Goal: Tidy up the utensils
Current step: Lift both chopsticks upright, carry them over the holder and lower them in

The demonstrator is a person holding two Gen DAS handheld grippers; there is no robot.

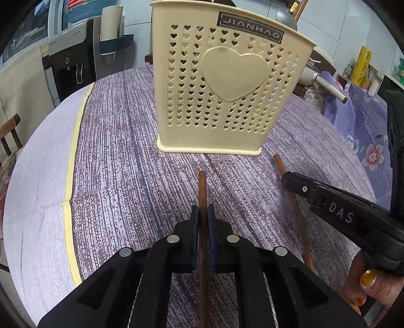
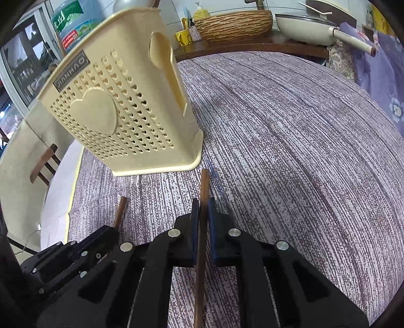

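A cream plastic utensil holder (image 1: 222,83) with heart-shaped holes stands upright on the purple-striped tablecloth; the right wrist view shows the holder (image 2: 118,111) at upper left. My left gripper (image 1: 202,214) is shut on a brown wooden chopstick (image 1: 202,186) whose tip points toward the holder's base. My right gripper (image 2: 202,207) is shut on a second brown chopstick (image 2: 204,184). From the left wrist view the right gripper (image 1: 286,178) comes in from the right over that second chopstick (image 1: 296,219). The left gripper (image 2: 111,230) and its chopstick (image 2: 120,209) show at lower left in the right wrist view.
A person's hand (image 1: 366,285) with painted nails holds the right gripper. Behind the table stand a woven basket (image 2: 233,24), a white pan (image 2: 306,27) with a long handle, a yellow cup (image 2: 183,37) and a water bottle (image 2: 69,24). A wooden chair (image 1: 10,131) sits left.
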